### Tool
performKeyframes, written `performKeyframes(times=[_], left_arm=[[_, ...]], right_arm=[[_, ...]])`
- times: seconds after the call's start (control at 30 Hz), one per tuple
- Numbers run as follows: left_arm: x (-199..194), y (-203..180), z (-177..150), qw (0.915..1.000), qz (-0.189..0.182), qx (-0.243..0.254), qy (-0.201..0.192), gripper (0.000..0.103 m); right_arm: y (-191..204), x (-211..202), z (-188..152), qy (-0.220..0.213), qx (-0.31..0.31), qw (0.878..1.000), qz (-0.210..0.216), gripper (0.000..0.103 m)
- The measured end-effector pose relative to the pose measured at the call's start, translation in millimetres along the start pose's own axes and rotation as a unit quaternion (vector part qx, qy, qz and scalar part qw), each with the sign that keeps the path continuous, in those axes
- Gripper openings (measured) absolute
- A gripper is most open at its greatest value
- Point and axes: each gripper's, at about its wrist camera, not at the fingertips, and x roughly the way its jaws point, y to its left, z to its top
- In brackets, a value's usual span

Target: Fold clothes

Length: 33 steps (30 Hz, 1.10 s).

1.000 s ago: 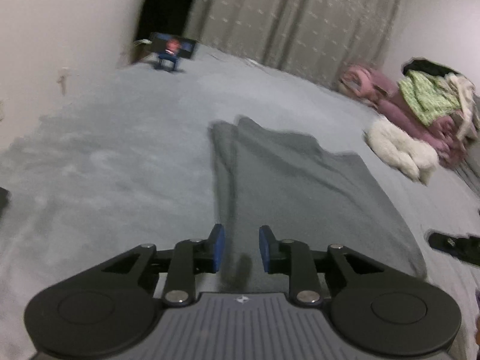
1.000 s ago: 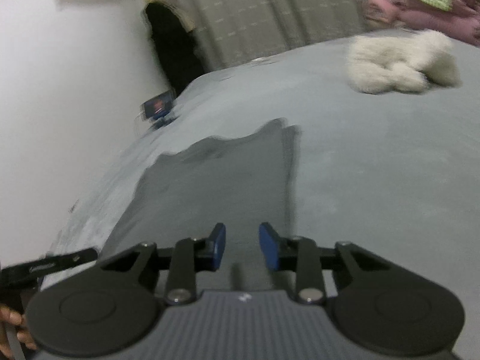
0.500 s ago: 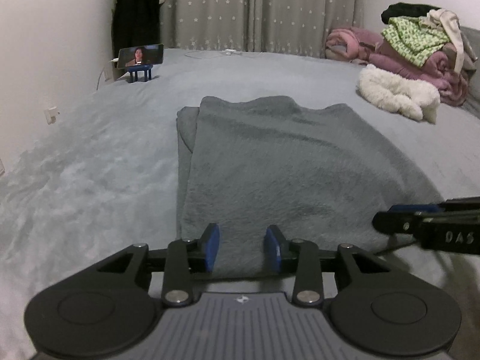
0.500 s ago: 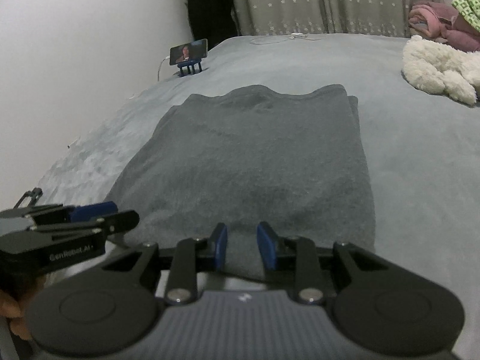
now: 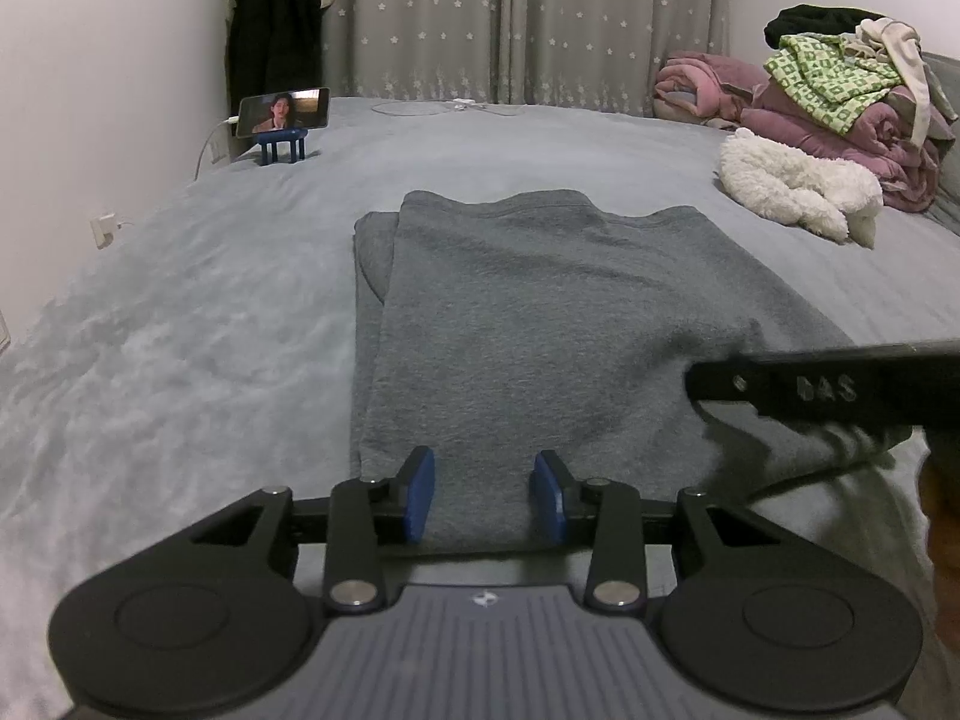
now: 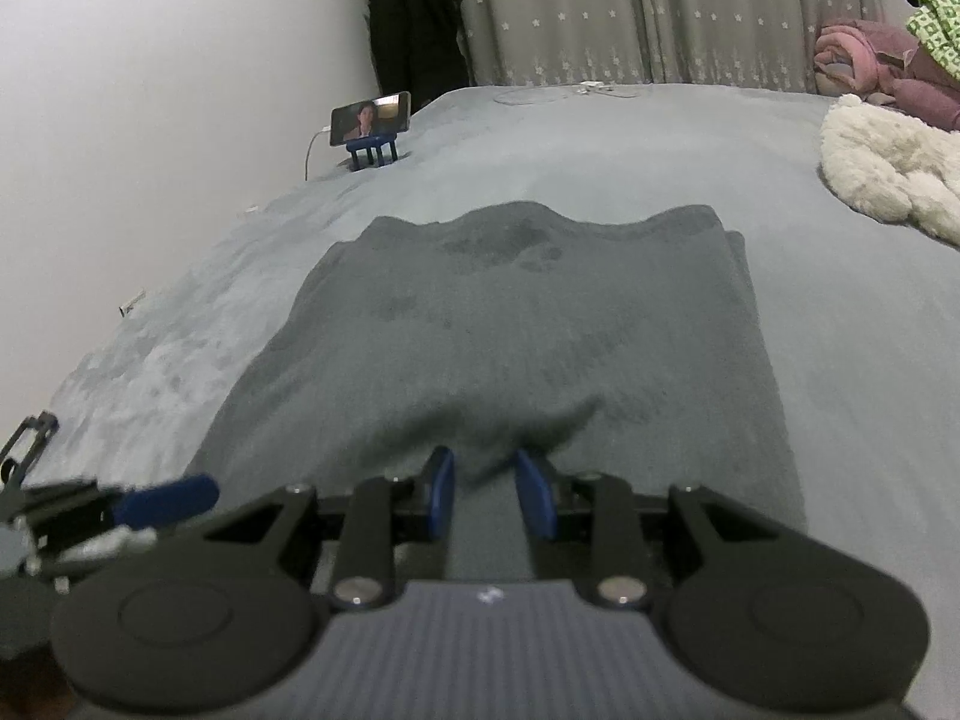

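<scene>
**Grey sweater flat on the bed, both grippers at the near hem**

Grey knit sweater (image 5: 558,324), folded into a long rectangle, is laid flat on the pale grey fleece bedspread (image 5: 180,312), its far edge pointed toward the star-patterned curtain (image 5: 528,18).

Left gripper (image 5: 485,495) is held low and level at the near hem, blue pads spread wide with fabric lying between them, nothing pinched.

Right gripper (image 6: 485,495) is set at the same hem further along. Its pads are drawn closer and a small ridge of cloth is bunched up between them, though whether it's actually clamped can't be told.

A phone on a blue stand (image 5: 282,120) and a pile of pink and green laundry (image 5: 840,102) are seen well beyond.
</scene>
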Motion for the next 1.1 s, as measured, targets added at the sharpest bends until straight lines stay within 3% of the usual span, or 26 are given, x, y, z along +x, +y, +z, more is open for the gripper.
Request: performKeyframes(times=[0.43,0.87,1.1], left_arm=[[0,-1,4,1.0,-0.003,0.002,-0.003,0.037],[3,14,6,0.9988,-0.03,-0.039,0.009,0.038],[5,14,4,0.9989,-0.031,-0.034,0.008,0.038]], right_arm=[[7,59,54,0.043,-0.018,0.999,-0.013,0.026],[-15,116,98,0.037,0.005,0.999,-0.028,0.026],[-25,145,120,0.032,0.016,0.998,-0.044,0.025]])
